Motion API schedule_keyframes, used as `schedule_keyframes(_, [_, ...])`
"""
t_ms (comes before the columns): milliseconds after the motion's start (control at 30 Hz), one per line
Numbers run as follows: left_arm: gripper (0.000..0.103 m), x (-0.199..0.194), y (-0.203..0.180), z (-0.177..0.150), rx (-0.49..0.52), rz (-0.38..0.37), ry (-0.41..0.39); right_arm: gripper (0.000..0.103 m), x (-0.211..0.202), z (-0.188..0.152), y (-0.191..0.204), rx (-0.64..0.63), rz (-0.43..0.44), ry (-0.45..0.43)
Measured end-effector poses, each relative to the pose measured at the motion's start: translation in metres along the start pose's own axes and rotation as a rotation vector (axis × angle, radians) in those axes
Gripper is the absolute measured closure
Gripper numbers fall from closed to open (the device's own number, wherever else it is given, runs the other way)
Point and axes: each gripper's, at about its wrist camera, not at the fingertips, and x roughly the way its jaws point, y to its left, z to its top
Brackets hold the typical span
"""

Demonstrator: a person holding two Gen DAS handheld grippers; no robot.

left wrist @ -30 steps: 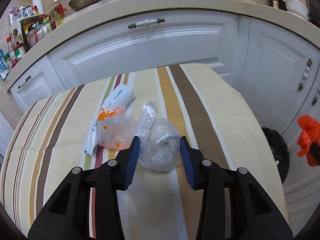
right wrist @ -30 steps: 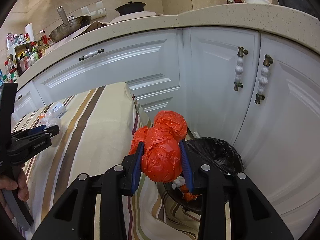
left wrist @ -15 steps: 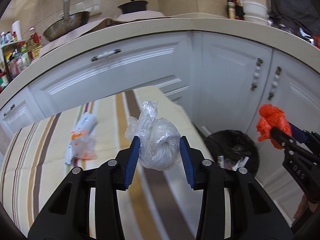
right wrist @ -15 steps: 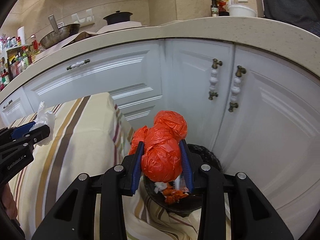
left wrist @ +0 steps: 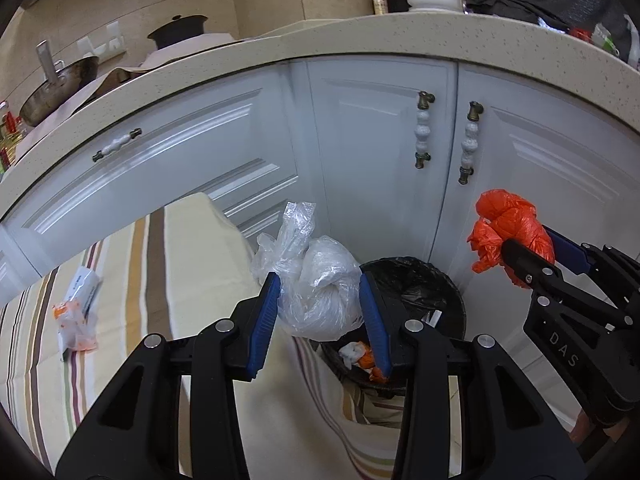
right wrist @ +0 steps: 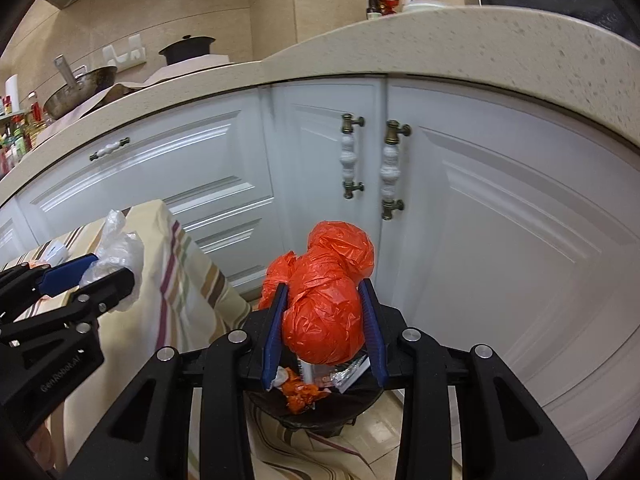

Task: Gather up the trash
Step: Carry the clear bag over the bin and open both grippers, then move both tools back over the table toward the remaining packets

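My left gripper (left wrist: pixel 320 300) is shut on a knotted clear plastic bag (left wrist: pixel 316 280) and holds it past the table's right edge, just left of the black-lined trash bin (left wrist: pixel 416 280) on the floor. In the right wrist view my right gripper (right wrist: pixel 325 312) is shut on a crumpled orange plastic bag (right wrist: pixel 324 312), hanging directly over the bin (right wrist: pixel 304 412), which holds scraps of paper and orange bits. The same orange bag (left wrist: pixel 508 228) shows at the right of the left wrist view. An orange-and-white wrapper (left wrist: pixel 76 312) lies on the striped tablecloth (left wrist: pixel 168 264).
White cabinet doors (right wrist: pixel 500 220) with beaded handles stand right behind the bin under a speckled countertop (left wrist: pixel 360 36). A wok, a pot and bottles sit on the counter. The tablecloth hangs down beside the bin.
Both grippers swung right off the table toward the bin, each keeping its bag. The clear bag left the tablecloth, and the orange bag came over the bin's opening.
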Motion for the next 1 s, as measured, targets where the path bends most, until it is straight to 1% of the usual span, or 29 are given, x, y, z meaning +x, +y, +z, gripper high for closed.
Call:
schedule_keyframes(167, [0.063,0.018,-0.012,0.004,-0.008,-0.012,0.037,0.067,0.008,-0.001,-0.013,0.016,-0.007,0.007])
schedule_keyframes(500, [0.063,0.04,-0.027,0.015,-0.001,-0.004,0.028,0.067,0.026,0.0,-0.027,0.035,-0.011,0.012])
schedule_keyframes(567, [0.06,0.047,-0.029,0.016,0.001,-0.014,0.034,0.067,0.032,-0.001,-0.029,0.041,-0.01,0.012])
schedule_keyframes(600, [0.056,0.053,-0.031,0.016,0.004,-0.023,0.047,0.065,0.037,-0.001,-0.03,0.044,-0.009,0.015])
schedule_keyframes(633, [0.047,0.057,-0.031,0.016,0.004,-0.022,0.056,0.054,0.043,-0.002,-0.031,0.048,-0.01,0.019])
schedule_keyframes(667, [0.045,0.06,-0.032,0.016,0.003,-0.019,0.061,0.045,0.047,-0.004,-0.032,0.054,-0.013,0.025])
schedule_keyframes(733, [0.045,0.065,-0.03,0.017,-0.01,-0.022,0.078,0.045,0.053,-0.006,-0.035,0.066,-0.017,0.036])
schedule_keyframes(800, [0.042,0.063,-0.027,0.018,-0.017,-0.013,0.073,0.045,0.052,-0.006,-0.036,0.068,-0.022,0.034])
schedule_keyframes(867, [0.04,0.058,-0.02,0.018,-0.021,-0.006,0.064,0.045,0.047,-0.006,-0.034,0.068,-0.022,0.03])
schedule_keyframes(1000, [0.039,0.044,-0.002,0.019,-0.052,0.003,0.055,0.045,0.038,-0.002,-0.026,0.068,-0.006,0.022])
